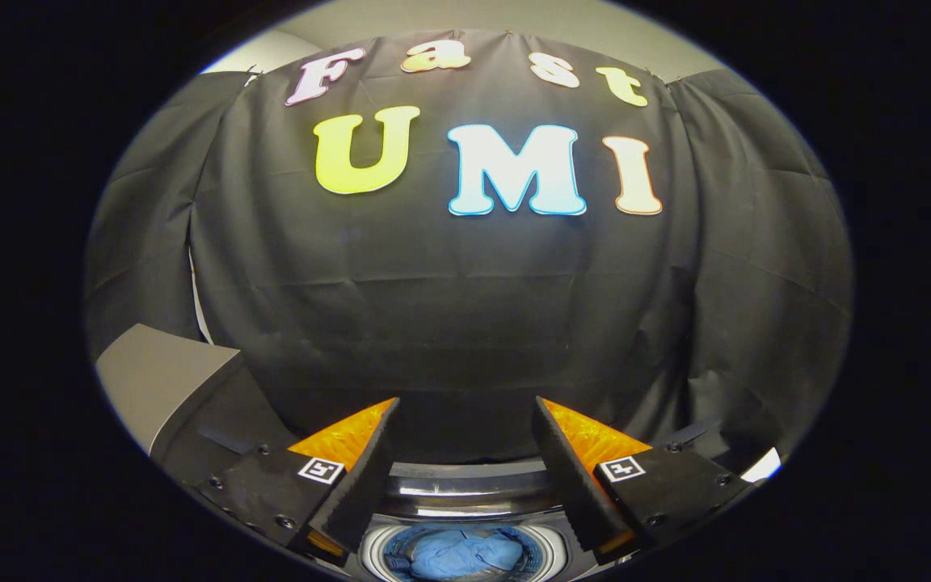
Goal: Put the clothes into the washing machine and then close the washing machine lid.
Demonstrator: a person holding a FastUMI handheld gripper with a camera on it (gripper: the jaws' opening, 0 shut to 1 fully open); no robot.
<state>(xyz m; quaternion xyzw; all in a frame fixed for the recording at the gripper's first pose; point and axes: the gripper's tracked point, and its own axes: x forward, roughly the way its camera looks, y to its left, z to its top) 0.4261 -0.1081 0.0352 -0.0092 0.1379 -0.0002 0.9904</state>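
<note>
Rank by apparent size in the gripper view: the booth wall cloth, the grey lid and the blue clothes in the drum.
1. Booth wall cloth, by far.
2. Grey lid.
3. Blue clothes in the drum, below the open claw.
Fisheye distortion makes the last two unsure.

your gripper [465, 428] fingers spread wide with nothing between, blue clothes [465, 555] inside the washing machine [465, 485] drum at 6 o'clock, grey lid [150, 380] raised at 8 o'clock

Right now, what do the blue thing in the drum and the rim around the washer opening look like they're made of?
The crumpled blue garment looks like soft woven cloth, judging by its folds. The shiny washer rim looks like polished metal or glossy plastic, given its bright streaks. The open tool holds nothing.
</note>
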